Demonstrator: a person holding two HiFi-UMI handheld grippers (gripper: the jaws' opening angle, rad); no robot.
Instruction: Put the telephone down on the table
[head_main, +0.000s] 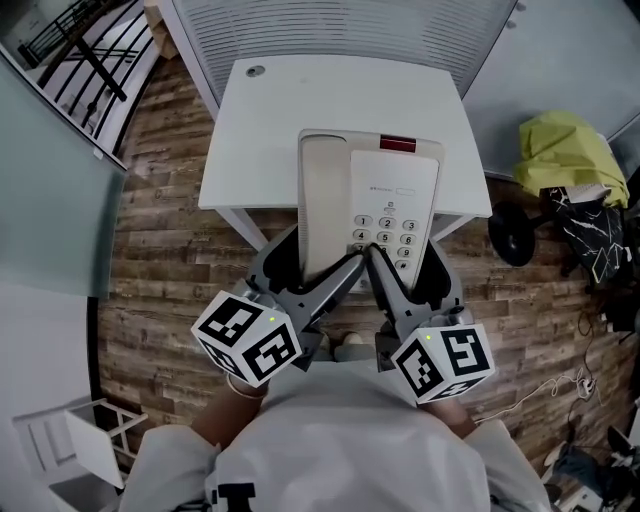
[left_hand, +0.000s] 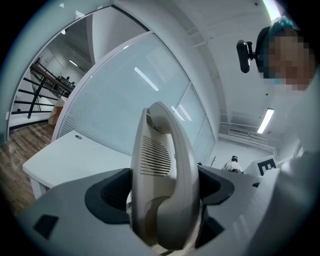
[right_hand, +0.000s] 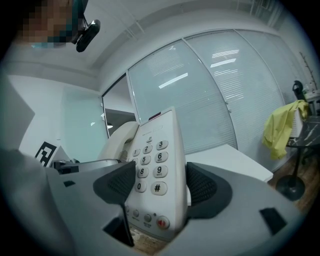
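A cream desk telephone (head_main: 372, 200) with a handset on its left side, a keypad and a red strip at the top hangs over the front part of the white table (head_main: 260, 130). Its near end overhangs the table's front edge. My left gripper (head_main: 318, 262) is shut on the handset side; in the left gripper view the handset (left_hand: 162, 165) fills the gap between the pads of the gripper (left_hand: 162, 192). My right gripper (head_main: 408, 262) is shut on the keypad side (right_hand: 152, 160), pads on both flanks of the gripper (right_hand: 160, 185). Whether the phone touches the table is hidden.
A small round grommet (head_main: 256, 71) sits at the table's far left corner. A glass wall with blinds (head_main: 350, 30) stands right behind the table. A yellow cloth (head_main: 565, 150) lies over dark gear at the right. Stair railing (head_main: 80, 50) is at far left over wood flooring.
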